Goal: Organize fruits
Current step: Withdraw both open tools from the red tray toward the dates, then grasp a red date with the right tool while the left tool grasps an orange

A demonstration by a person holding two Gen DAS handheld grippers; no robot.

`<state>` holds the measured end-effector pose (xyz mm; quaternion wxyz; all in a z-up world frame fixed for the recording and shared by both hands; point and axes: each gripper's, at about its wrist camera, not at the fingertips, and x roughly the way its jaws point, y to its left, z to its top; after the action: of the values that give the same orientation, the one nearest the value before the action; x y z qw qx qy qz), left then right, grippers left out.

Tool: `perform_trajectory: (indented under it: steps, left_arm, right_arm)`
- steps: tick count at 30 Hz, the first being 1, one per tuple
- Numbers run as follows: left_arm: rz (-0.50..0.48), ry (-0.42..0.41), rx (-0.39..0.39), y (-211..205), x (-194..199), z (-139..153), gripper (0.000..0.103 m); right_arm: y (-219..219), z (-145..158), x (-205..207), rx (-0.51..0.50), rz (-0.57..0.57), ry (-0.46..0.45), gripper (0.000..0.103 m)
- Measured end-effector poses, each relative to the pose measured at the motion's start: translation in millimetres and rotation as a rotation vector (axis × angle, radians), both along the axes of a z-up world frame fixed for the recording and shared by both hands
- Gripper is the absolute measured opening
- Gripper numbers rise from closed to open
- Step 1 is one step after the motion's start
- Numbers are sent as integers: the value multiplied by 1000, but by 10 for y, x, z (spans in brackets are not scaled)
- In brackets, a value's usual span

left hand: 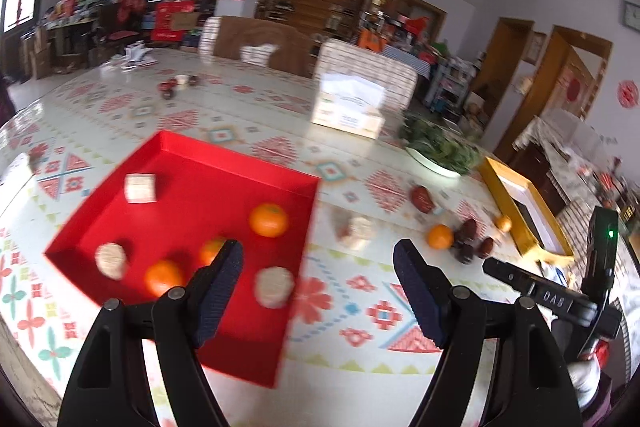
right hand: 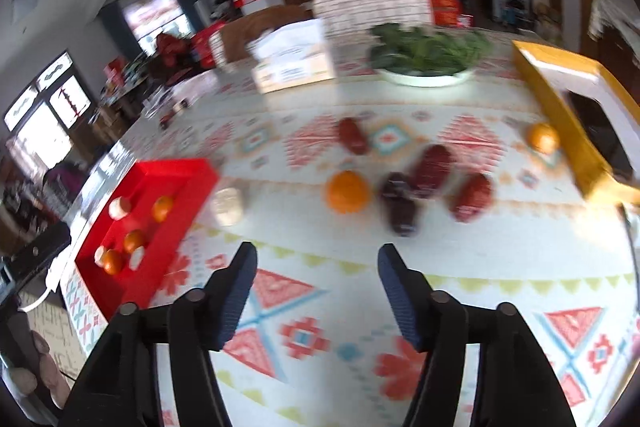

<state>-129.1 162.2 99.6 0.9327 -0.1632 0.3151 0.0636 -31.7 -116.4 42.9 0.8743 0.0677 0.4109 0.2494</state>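
A red tray [left hand: 224,347] on the patterned table holds three oranges [left hand: 268,219] and several pale round cakes [left hand: 274,286]. My left gripper [left hand: 318,267] is open and empty, above the tray's right edge. Right of the tray lie a pale cake [left hand: 358,231], an orange [left hand: 439,236] and dark red fruits [left hand: 466,233]. My right gripper [right hand: 316,267] is open and empty over the table, short of an orange [right hand: 347,191] and dark red fruits [right hand: 432,169]. Another orange [right hand: 542,137] sits by a yellow box [right hand: 560,107]. The red tray [right hand: 132,279] shows at left.
A plate of green leaves [right hand: 426,49] and a tissue box [right hand: 294,61] stand at the back. More small fruits [left hand: 172,87] lie at the table's far side. Chairs [left hand: 260,41] stand behind the table. The right gripper's body [left hand: 560,301] shows in the left wrist view.
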Motion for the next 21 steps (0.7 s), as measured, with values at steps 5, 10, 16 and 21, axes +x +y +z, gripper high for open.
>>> perform_trajectory:
  steps: [5, 10, 16, 21]
  left_arm:
    - [-50, 16, 14, -268, 119, -18, 77]
    - [-79, 36, 25, -434, 204, -64, 77]
    - [-101, 69, 32, -546, 351, -153, 77]
    - [-133, 100, 26, -661, 534, -276, 77]
  right_arm:
    - [-518, -63, 117, 121, -34, 74, 80]
    - [-879, -139, 267, 251, -72, 155, 83]
    - [-1148, -158, 392, 264, -141, 145, 83]
    - [-1260, -177, 477, 222, -183, 117, 83]
